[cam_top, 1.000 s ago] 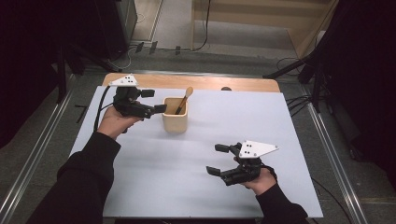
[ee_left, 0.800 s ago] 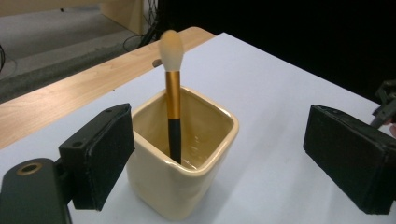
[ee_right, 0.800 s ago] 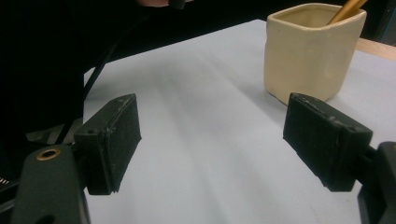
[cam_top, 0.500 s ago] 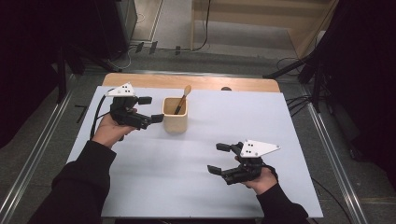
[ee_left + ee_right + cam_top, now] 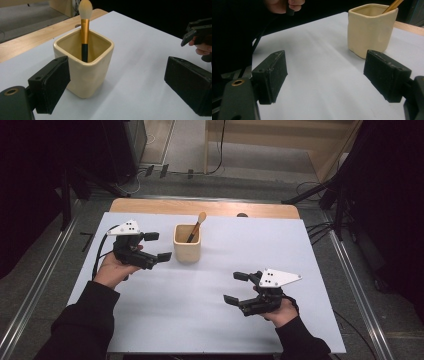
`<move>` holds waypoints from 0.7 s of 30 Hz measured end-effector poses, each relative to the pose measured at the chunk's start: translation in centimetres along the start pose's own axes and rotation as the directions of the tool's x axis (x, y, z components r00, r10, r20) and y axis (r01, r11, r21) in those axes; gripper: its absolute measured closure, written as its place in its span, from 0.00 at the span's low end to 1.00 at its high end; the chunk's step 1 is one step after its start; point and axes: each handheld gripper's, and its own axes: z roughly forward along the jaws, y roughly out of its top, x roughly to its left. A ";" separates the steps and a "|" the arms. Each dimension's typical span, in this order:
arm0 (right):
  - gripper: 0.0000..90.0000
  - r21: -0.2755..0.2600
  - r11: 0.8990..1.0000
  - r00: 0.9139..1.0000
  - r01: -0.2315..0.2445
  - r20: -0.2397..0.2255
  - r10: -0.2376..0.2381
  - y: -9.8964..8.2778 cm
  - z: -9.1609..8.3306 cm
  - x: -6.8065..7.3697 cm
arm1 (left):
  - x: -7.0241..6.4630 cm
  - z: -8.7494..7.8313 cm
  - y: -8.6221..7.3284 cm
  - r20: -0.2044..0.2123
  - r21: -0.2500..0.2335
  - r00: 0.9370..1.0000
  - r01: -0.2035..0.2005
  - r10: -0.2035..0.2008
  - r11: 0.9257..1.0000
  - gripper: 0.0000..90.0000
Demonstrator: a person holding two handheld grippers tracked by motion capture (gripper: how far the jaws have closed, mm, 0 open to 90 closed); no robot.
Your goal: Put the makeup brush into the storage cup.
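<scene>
Standing upright in the cream cup, makeup brush — easy to pluck. Left gripper just beside cup, jaws apart, empty; right gripper well apart — gaping, idle.

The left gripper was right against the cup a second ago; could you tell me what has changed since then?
The left gripper has drawn back from the cream cup toward the person, its jaws open and clear of the cup. The cup, the brush standing in it, and the open right gripper stayed as they were.
</scene>
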 end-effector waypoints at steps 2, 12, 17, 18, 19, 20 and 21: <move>0.22 0.001 1.000 1.000 -0.001 0.000 0.001 0.0 0.0 0.0 | -0.2 -0.2 -0.3 0.001 -0.003 1.000 0.003 -0.003 1.000 0.08; 0.22 -0.007 1.000 1.000 0.001 0.011 -0.001 0.0 -0.3 -0.3 | -0.8 -1.2 -1.4 -0.001 -0.014 1.000 0.005 -0.005 1.000 0.08; 0.22 -0.012 1.000 1.000 -0.003 0.023 0.003 0.0 -0.5 -0.4 | -1.4 -1.5 -1.7 0.000 -0.018 1.000 -0.006 0.006 1.000 0.08; 0.22 -0.014 1.000 1.000 -0.002 0.024 0.003 0.0 -0.5 -0.5 | -1.6 -1.6 -1.8 0.002 -0.022 1.000 -0.008 0.008 1.000 0.08; 0.22 -0.016 1.000 1.000 -0.002 0.025 0.002 0.0 -0.6 -0.5 | -1.7 -1.7 -1.9 0.005 -0.016 1.000 -0.008 0.008 1.000 0.08; 0.22 -0.018 1.000 1.000 -0.002 0.027 0.002 0.0 -0.6 -0.5 | -1.8 -1.7 -2.0 0.009 -0.018 1.000 -0.007 0.008 1.000 0.08; 0.22 -0.020 1.000 1.000 -0.001 0.030 0.002 0.0 -0.7 -0.6 | -2.0 -1.7 -2.2 0.013 -0.017 1.000 -0.006 0.006 1.000 0.08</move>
